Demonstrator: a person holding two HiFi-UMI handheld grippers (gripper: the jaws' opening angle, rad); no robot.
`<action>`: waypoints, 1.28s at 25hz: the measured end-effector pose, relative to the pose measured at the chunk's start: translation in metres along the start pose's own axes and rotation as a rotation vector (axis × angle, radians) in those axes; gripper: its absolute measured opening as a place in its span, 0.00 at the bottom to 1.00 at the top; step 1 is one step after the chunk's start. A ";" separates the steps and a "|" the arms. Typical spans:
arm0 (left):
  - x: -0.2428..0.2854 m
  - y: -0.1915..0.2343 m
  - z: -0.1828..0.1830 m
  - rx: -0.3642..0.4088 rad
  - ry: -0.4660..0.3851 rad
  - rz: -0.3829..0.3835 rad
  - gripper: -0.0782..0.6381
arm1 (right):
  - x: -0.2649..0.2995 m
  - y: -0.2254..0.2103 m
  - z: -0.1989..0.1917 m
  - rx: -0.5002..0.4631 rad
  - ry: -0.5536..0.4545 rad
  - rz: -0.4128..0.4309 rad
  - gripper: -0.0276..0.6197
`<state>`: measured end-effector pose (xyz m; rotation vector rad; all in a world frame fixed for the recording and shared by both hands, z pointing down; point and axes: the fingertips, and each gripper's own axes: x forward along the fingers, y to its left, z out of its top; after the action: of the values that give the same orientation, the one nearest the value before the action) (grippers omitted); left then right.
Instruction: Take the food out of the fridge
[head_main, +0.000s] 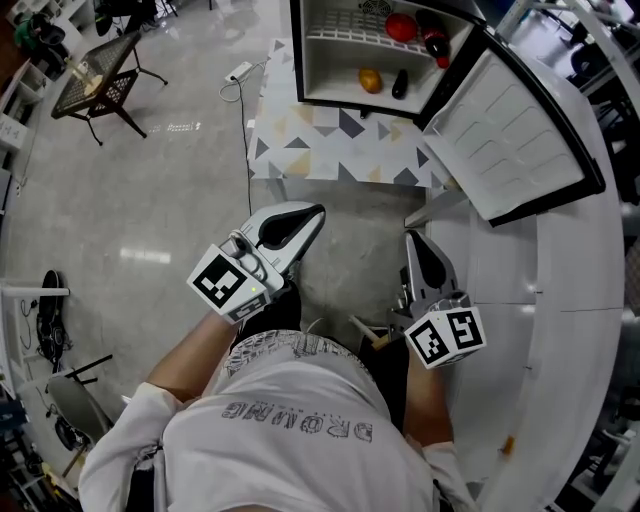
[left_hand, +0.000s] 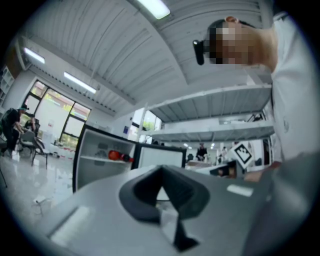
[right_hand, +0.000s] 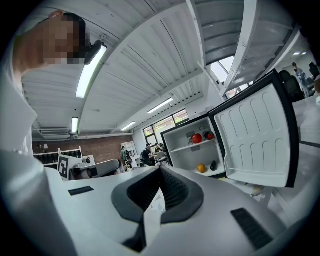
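Observation:
The small fridge (head_main: 372, 50) stands open on a table with a patterned cloth (head_main: 330, 140), its door (head_main: 510, 130) swung out to the right. On its upper shelf lie a red round fruit (head_main: 400, 27) and a dark red bottle (head_main: 435, 45). An orange fruit (head_main: 370, 79) and a dark item (head_main: 400, 84) sit on the fridge floor. My left gripper (head_main: 316, 214) and right gripper (head_main: 413, 240) are both shut and empty, well short of the table. The right gripper view shows the fridge (right_hand: 195, 147) ahead beyond the right gripper's (right_hand: 161, 171) tips. The left gripper (left_hand: 161, 171) points level, with the fridge (left_hand: 100, 155) left of its line.
A white curved counter (head_main: 580, 300) runs along the right side, under the open door. A dark chair (head_main: 100, 85) and a power strip with its cable (head_main: 240, 72) lie on the floor to the left. People sit in the background (right_hand: 150, 152).

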<state>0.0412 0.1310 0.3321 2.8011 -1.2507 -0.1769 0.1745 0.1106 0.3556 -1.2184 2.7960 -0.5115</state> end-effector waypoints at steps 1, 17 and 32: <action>0.002 0.006 0.000 0.000 0.001 -0.004 0.12 | 0.006 -0.002 0.000 0.001 0.000 -0.004 0.03; 0.037 0.141 0.008 -0.017 0.009 -0.050 0.12 | 0.136 -0.022 0.016 0.009 -0.002 -0.063 0.03; 0.058 0.240 0.019 -0.036 0.006 -0.106 0.12 | 0.228 -0.027 0.031 0.008 -0.009 -0.129 0.03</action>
<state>-0.1000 -0.0728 0.3356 2.8361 -1.0874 -0.1941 0.0416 -0.0794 0.3547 -1.4031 2.7172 -0.5226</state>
